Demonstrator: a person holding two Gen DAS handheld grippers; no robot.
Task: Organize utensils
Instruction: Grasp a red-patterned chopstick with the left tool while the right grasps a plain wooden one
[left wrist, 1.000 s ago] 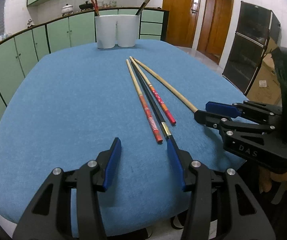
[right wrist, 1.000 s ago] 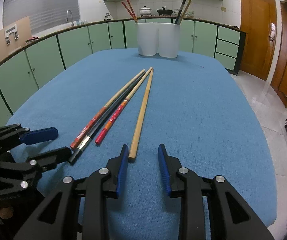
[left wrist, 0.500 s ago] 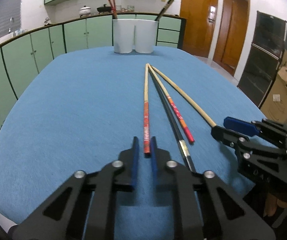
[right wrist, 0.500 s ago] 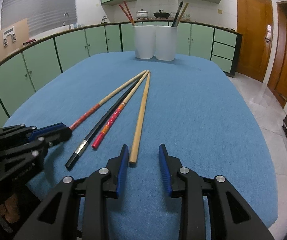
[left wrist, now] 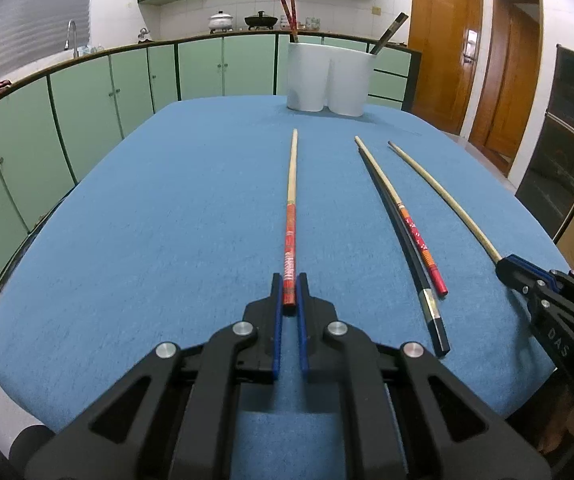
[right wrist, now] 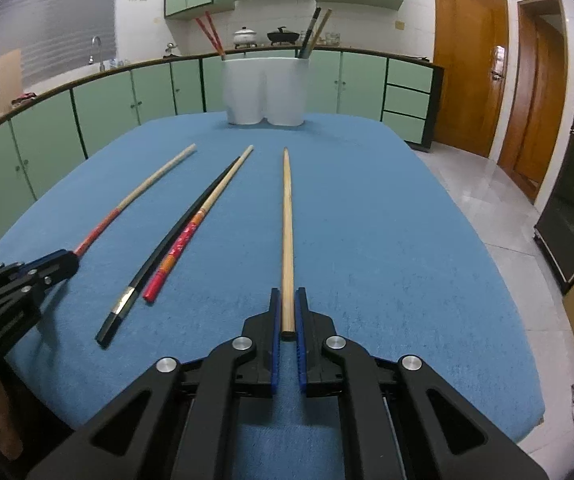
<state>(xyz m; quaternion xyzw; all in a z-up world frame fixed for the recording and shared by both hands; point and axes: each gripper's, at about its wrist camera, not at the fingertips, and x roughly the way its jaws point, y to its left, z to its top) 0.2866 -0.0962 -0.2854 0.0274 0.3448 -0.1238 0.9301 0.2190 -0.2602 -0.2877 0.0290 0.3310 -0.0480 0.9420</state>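
Observation:
Several chopsticks lie on the blue-clothed table (left wrist: 159, 220). My left gripper (left wrist: 289, 280) is shut on the red end of a red-handled wooden chopstick (left wrist: 292, 200), which points toward the white twin-cup holder (left wrist: 327, 76). My right gripper (right wrist: 287, 294) is closing its jaws, and the pads press on the near end of a plain wooden chopstick (right wrist: 286, 220). Between the two held sticks, a black chopstick (left wrist: 403, 248) and a red-patterned chopstick (left wrist: 413, 228) rest side by side. The holder (right wrist: 265, 90) has red chopsticks in its left cup and dark and wooden ones in its right.
Green cabinets and a counter with pots run behind the table. Wooden doors and a dark oven unit stand to the right. The table's near edge lies just under both grippers. A cardboard box sits at the far right on the floor.
My left gripper shut on the red-handled chopstick and swung it left, away from the bundle. My right gripper shut on the plain chopstick, which now lies apart to the right.

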